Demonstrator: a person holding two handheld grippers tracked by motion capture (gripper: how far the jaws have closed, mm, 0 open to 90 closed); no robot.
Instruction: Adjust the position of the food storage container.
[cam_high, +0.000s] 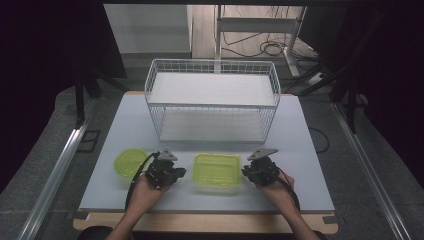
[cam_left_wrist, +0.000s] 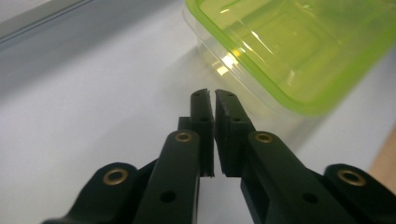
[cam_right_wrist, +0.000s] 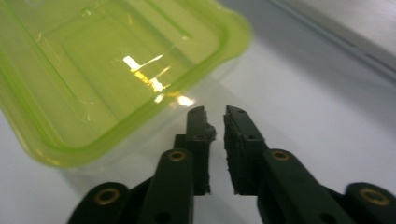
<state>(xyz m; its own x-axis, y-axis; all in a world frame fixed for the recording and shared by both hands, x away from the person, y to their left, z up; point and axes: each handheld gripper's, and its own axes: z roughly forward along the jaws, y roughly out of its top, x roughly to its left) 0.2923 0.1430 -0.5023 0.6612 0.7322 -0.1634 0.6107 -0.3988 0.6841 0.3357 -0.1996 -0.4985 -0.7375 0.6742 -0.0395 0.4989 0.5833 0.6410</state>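
Both tongs (cam_left_wrist: 214, 95) (cam_right_wrist: 214, 112) barely parted — empty, beside container (cam_high: 217, 169)

Left hand-held gripper (cam_high: 181, 172) slightly parted, right hand-held gripper (cam_high: 246, 172) slightly parted, both empty

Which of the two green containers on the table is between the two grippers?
The rectangular green container lies between the left gripper and the right gripper. The round green container sits apart, to the left of the left hand.

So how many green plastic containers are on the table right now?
2: a rectangular green-lidded clear plastic box between the two grippers, and a round green plastic bowl at front left.
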